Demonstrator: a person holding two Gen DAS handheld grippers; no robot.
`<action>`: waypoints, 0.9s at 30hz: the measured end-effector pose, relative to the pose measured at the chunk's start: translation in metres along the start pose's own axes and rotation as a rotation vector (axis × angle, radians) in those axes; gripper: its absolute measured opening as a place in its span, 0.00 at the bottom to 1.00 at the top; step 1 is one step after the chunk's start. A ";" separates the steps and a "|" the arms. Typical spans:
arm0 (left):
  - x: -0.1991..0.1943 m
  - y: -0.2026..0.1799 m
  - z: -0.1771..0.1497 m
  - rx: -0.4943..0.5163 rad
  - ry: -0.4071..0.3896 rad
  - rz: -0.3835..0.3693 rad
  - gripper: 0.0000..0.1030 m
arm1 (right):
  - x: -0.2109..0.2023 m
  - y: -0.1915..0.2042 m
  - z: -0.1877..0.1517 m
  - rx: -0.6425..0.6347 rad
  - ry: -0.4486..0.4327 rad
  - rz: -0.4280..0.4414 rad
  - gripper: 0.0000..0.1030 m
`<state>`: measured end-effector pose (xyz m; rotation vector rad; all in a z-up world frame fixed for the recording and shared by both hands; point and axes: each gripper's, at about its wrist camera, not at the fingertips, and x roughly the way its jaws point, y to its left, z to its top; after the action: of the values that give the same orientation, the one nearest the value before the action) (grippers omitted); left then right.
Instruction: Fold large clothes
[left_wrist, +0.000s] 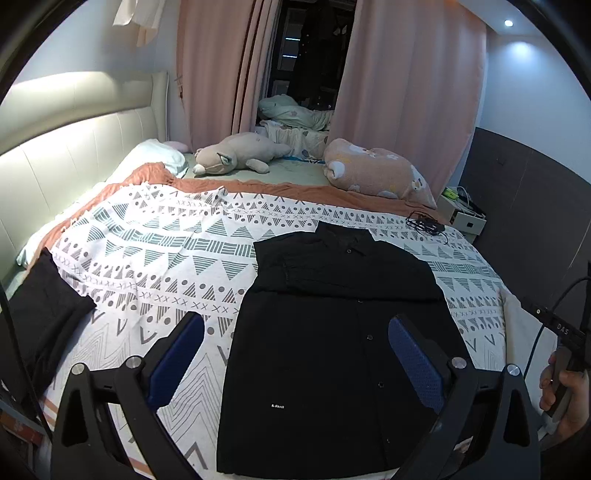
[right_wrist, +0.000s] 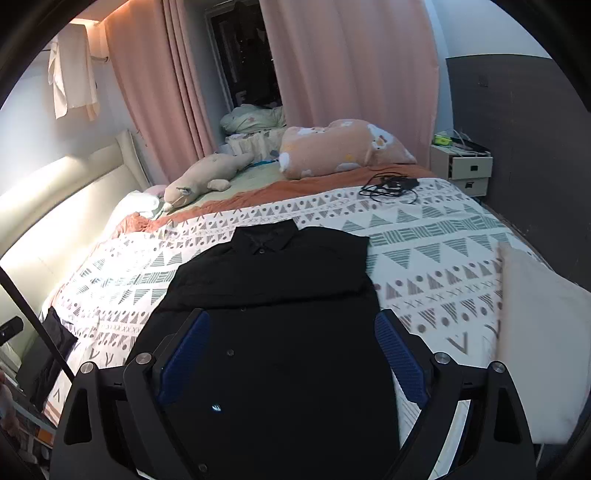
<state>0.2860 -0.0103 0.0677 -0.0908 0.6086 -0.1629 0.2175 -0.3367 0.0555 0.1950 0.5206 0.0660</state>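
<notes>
A black button-up shirt (left_wrist: 332, 332) lies flat on the patterned bedspread (left_wrist: 166, 251), collar away from me, both sleeves folded in across the chest. It also shows in the right wrist view (right_wrist: 273, 295). My left gripper (left_wrist: 297, 326) is open and empty above the shirt's lower left part. My right gripper (right_wrist: 291, 325) is open and empty above the shirt's middle. Neither touches the cloth.
A second black garment (left_wrist: 44, 314) lies at the bed's left edge. A black cable bundle (right_wrist: 391, 186), a plush toy (right_wrist: 199, 182) and a rolled peach blanket (right_wrist: 343, 147) lie at the far side. A white pillow (right_wrist: 543, 339) is at right. A nightstand (right_wrist: 465, 168) stands beyond.
</notes>
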 end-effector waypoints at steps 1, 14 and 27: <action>-0.005 -0.002 -0.003 0.007 -0.002 0.001 0.99 | -0.006 -0.004 -0.005 0.003 -0.003 -0.007 0.87; -0.033 0.003 -0.060 0.067 0.021 0.034 0.99 | -0.067 -0.045 -0.059 0.053 0.063 -0.017 0.87; -0.010 0.065 -0.130 -0.087 0.130 0.034 0.99 | -0.072 -0.073 -0.107 0.137 0.153 -0.020 0.87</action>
<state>0.2116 0.0508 -0.0415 -0.1542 0.7465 -0.1096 0.1024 -0.3980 -0.0154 0.3199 0.6804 0.0263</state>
